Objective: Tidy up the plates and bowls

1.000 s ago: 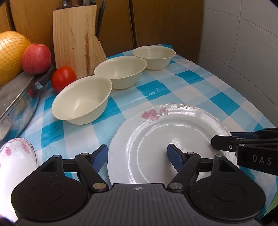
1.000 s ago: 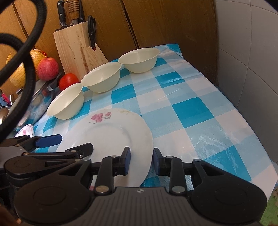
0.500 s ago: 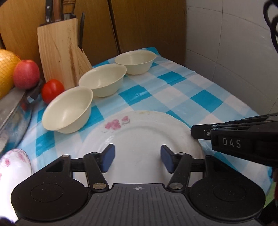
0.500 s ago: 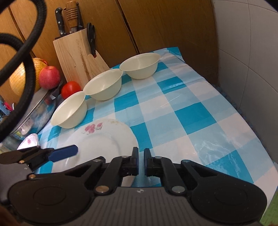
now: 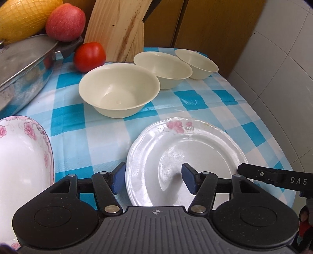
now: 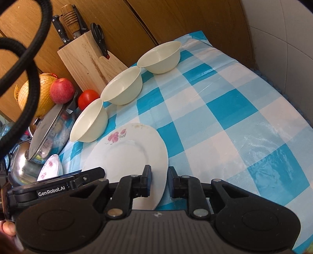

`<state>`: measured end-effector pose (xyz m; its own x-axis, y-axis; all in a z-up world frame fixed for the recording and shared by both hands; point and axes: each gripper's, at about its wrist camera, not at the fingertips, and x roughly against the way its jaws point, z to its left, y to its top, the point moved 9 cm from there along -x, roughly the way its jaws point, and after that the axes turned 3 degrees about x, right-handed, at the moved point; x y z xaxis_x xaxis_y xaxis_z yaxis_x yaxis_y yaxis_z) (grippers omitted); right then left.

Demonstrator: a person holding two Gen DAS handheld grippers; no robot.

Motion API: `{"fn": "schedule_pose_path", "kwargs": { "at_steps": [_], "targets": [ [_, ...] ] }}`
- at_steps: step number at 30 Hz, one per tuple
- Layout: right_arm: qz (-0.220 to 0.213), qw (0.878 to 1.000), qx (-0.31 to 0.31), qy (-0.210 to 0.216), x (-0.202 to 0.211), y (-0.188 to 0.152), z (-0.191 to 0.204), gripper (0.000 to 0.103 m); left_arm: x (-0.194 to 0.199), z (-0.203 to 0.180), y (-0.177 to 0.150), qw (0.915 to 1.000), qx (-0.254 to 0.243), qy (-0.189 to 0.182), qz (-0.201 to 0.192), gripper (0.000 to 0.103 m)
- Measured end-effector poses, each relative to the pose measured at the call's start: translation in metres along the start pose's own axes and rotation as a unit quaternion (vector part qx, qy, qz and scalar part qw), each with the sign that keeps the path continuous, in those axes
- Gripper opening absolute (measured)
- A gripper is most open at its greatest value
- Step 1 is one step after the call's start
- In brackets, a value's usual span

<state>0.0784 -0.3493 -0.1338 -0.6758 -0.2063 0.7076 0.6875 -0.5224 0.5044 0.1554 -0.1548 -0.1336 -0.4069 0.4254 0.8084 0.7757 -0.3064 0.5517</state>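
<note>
A white plate with a pink flower [image 5: 187, 148] lies on the checked tablecloth, also in the right wrist view [image 6: 127, 154]. My left gripper [image 5: 153, 180] is open, its fingers astride the plate's near left rim. My right gripper [image 6: 158, 180] has its jaws partly open, one on each side of the plate's right rim; it also shows in the left wrist view [image 5: 273, 175]. Three cream bowls stand in a row: near [image 5: 119, 93], middle [image 5: 162, 69], far [image 5: 196, 63]. A second flowered plate [image 5: 21, 156] lies at the left.
A wooden knife block [image 6: 88, 58] stands behind the bowls. A tomato [image 5: 90, 56], an apple [image 5: 65, 21], a netted pomelo [image 5: 23, 17] and a metal lidded pan [image 5: 23, 70] are at the left. A tiled wall [image 5: 283, 68] borders the right; the table edge lies near.
The right jaws were nearly shut half a second ago and have opened around the plate's rim. The left gripper has swung left and lower, so the second flowered plate fills more of its view.
</note>
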Motion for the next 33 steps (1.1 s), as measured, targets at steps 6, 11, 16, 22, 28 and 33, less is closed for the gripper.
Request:
{"fn": "schedule_pose_path", "kwargs": {
  "at_steps": [6, 11, 16, 22, 28, 33],
  "targets": [
    [-0.016, 0.999, 0.026, -0.019, -0.004, 0.009, -0.003, 0.019, -0.004, -0.008, 0.000, 0.9998, -0.010, 0.011, -0.011, 0.070],
    [-0.017, 0.999, 0.041, -0.029, 0.001, 0.006, -0.005, 0.020, -0.002, -0.016, -0.005, 0.9993, -0.031, 0.018, -0.012, 0.070],
    [-0.024, 0.998, 0.053, -0.034, 0.005, 0.005, -0.005, 0.021, 0.004, -0.022, -0.005, 0.9987, -0.042, 0.021, -0.021, 0.069],
    [-0.024, 0.998, 0.057, -0.033, 0.007, 0.004, -0.003, 0.022, 0.012, -0.025, -0.007, 0.9979, -0.050, 0.028, -0.031, 0.069],
    [-0.028, 0.998, 0.056, -0.020, 0.011, 0.004, 0.002, 0.022, 0.024, -0.025, -0.006, 0.9972, -0.050, 0.036, -0.042, 0.069],
    [-0.027, 0.998, 0.060, -0.010, 0.013, 0.003, 0.010, 0.022, 0.033, -0.021, -0.007, 0.9968, -0.047, 0.042, -0.048, 0.069]
  ]
}}
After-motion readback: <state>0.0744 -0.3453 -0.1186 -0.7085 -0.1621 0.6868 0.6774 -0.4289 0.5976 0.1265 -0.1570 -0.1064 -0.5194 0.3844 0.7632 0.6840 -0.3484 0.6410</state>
